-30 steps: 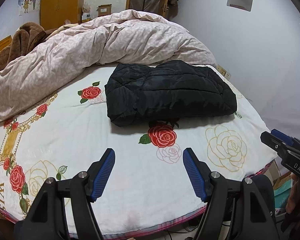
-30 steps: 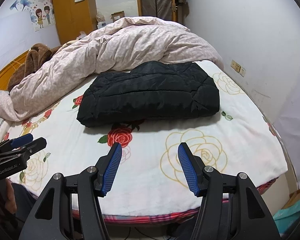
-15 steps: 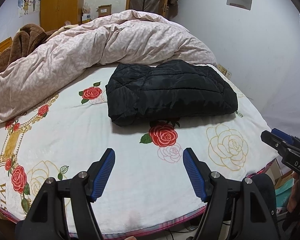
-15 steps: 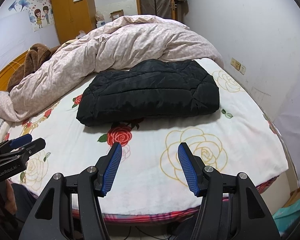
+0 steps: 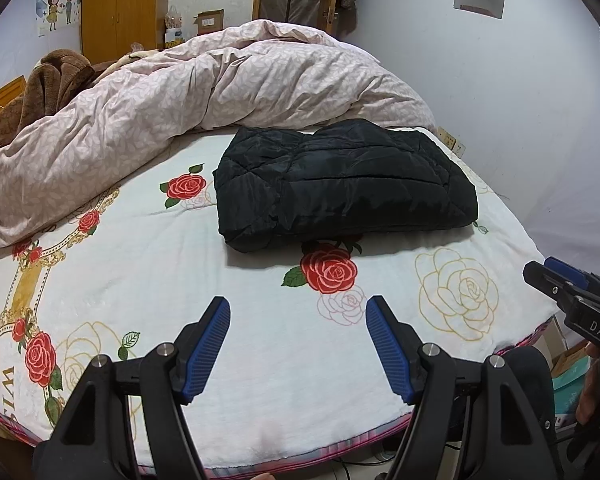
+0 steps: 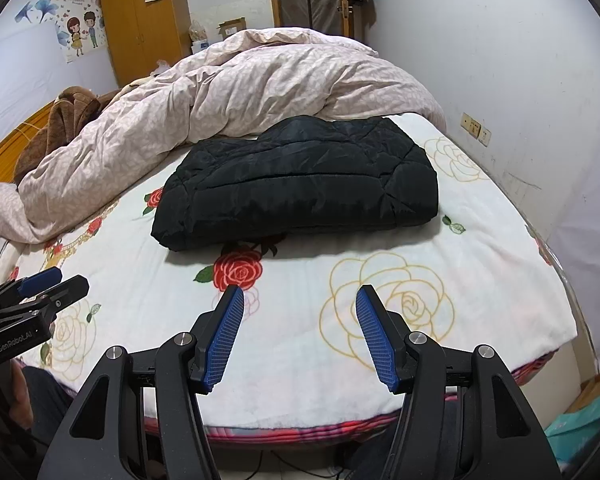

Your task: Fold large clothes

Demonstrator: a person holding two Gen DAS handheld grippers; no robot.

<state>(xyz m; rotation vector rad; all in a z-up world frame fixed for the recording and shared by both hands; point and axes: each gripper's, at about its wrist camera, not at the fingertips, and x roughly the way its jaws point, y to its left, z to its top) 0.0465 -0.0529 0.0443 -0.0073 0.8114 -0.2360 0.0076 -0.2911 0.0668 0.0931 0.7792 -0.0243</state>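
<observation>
A black quilted jacket (image 5: pixel 340 184) (image 6: pixel 300 184) lies folded into a compact rectangle on the rose-printed bed sheet (image 5: pixel 180 280) (image 6: pixel 480 248). My left gripper (image 5: pixel 298 308) hovers over the near part of the bed, well short of the jacket, open with nothing between its blue pads. My right gripper (image 6: pixel 300 296) is likewise open and empty, near the bed's front edge. In the left wrist view the right gripper (image 5: pixel 556 276) shows at the right edge. The left gripper (image 6: pixel 44 284) appears at the left edge of the right wrist view.
A rumpled pale pink duvet (image 5: pixel 220 92) (image 6: pixel 236 92) is heaped along the far side of the bed, touching the jacket's far edge. A brown blanket (image 5: pixel 40 88) lies at far left. A white wall (image 5: pixel 520 100) runs along the right; a wooden wardrobe (image 6: pixel 144 20) stands behind.
</observation>
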